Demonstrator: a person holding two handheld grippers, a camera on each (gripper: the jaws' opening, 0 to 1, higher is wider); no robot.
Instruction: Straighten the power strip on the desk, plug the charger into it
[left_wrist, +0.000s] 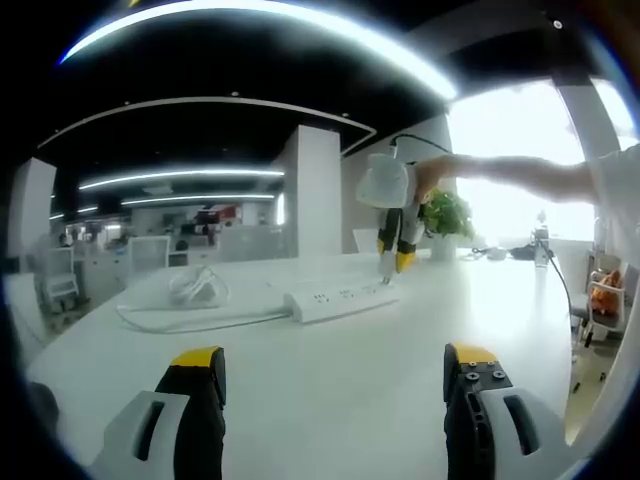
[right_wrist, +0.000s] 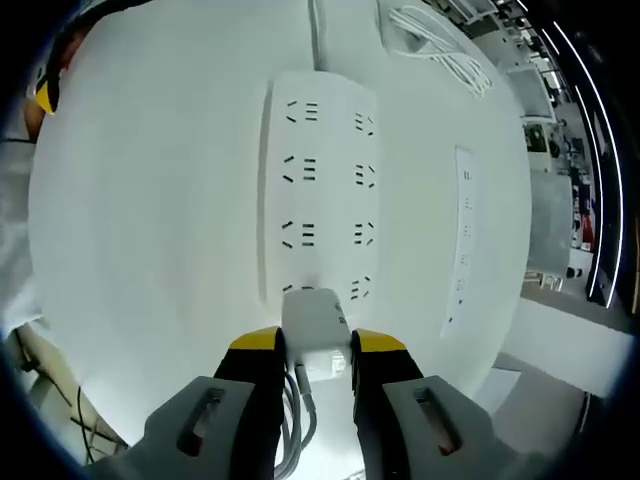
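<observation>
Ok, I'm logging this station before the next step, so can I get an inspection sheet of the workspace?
Surface: white desk, mostly bare.
Job's things: white power strip flat on the desk; white charger at its near end.
Clutter: potted plant at the far edge.
Grippers: right gripper shut on the charger, seen lowered over the strip in the left gripper view; left gripper open, holding nothing.
Cables: strip's cord with a coiled bundle; charger's cable trailing between the jaws.
Surroundings: open office, ceiling light strips, bright window.
</observation>
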